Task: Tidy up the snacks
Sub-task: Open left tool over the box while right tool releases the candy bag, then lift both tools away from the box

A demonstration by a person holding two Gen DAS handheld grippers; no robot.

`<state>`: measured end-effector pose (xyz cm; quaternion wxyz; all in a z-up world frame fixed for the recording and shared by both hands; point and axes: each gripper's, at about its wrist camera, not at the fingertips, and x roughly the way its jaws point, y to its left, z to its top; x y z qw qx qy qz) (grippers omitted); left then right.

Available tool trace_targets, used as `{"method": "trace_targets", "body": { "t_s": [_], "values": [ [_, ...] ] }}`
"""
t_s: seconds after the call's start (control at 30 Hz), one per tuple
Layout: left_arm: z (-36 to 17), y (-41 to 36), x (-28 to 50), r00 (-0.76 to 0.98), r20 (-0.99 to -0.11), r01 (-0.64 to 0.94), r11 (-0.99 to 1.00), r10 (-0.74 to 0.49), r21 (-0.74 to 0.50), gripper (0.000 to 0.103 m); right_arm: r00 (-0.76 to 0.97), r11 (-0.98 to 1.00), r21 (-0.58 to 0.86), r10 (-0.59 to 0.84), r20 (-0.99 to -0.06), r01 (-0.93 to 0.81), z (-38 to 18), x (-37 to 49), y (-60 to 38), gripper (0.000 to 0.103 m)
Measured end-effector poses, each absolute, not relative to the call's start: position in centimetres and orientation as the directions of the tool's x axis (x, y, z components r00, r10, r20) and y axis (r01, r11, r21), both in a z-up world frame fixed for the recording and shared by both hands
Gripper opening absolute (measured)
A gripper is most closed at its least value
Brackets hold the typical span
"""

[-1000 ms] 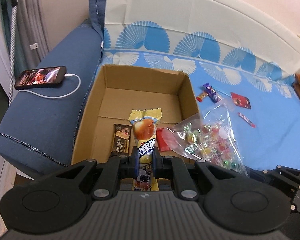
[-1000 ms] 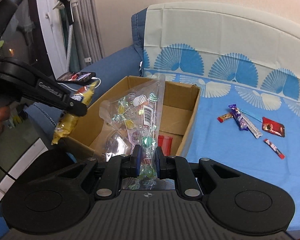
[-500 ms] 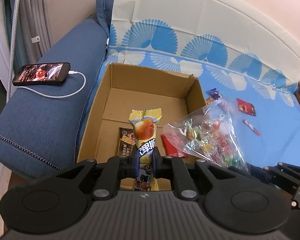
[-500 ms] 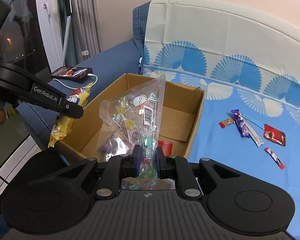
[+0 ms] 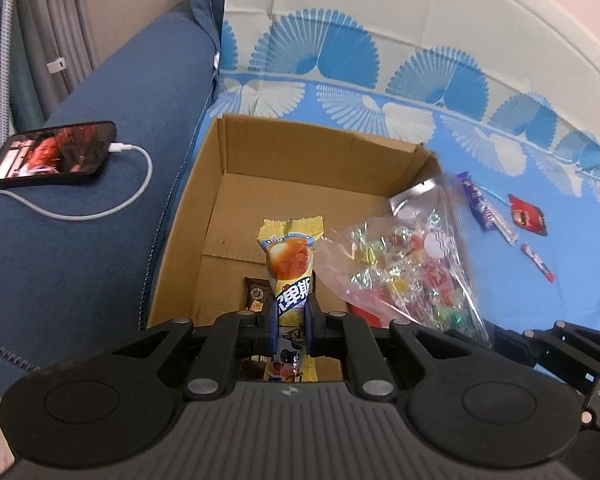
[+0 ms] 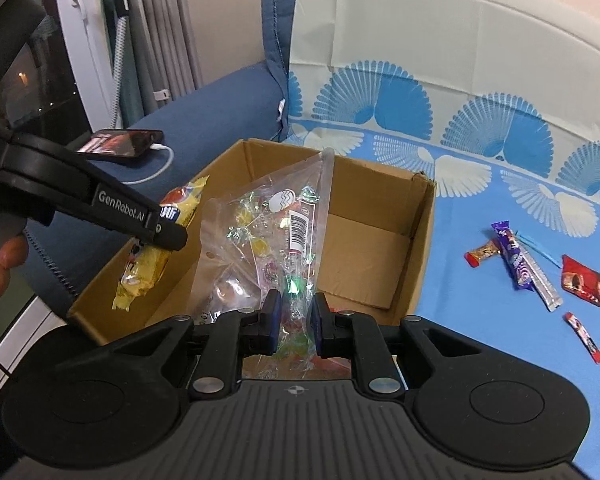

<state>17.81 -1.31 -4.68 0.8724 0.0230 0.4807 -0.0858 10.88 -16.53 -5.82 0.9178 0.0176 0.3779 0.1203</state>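
my left gripper (image 5: 291,316) has its jaws clamped tight on a yellow snack pack (image 5: 290,264), held upright over the near end of the cardboard box (image 5: 324,152). my right gripper (image 6: 295,320) has its jaws nearly closed, pinching a clear candy bag (image 6: 276,232) that hangs above the box's right half. inside the box: a brown bar (image 5: 258,292) and something red (image 5: 366,314) on the floor near its front wall. right of the box, loose wrapped snacks (image 6: 516,260) on the blue cover. left of the box, a phone (image 5: 56,154) on the armrest.
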Motion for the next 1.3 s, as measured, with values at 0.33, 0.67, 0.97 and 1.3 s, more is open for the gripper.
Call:
{"method": "trace_targets", "body": {
  "t_s": [0.33, 0.67, 0.97, 1.3],
  "values": [
    [-9.2, -1.9, 22.6, 0.455, -0.888, 0.159, 0.987, -0.073, 0.001, 0.016, 0.634, 0.974, 0.121, 0.217, -0.742, -0.192, -9.6, 15.6, -16.4, 0.023],
    [-7.7, 0.0, 18.8, 0.492, -0.871, 0.096, 0.995, -0.016, 0.036, 0.103, 0.686, 0.979, 0.021, 0.158, -0.710, -0.203, -7.5, 13.3, -15.9, 0.083],
    [-5.9, 0.6, 8.1, 0.563, -0.824, 0.016, 0.997, 0.057, 0.080, 0.103, 0.694, 0.977, 0.005, 0.157, -0.703, -0.215, -5.0, 3.8, -14.4, 0.090],
    [-3.3, -0.1, 2.5, 0.635, -0.771, 0.024, 0.996, 0.053, 0.088, 0.103, 0.787, 0.968, -0.080, 0.144, -0.600, -0.238, -2.1, -2.8, -13.9, 0.096]
  ]
}}
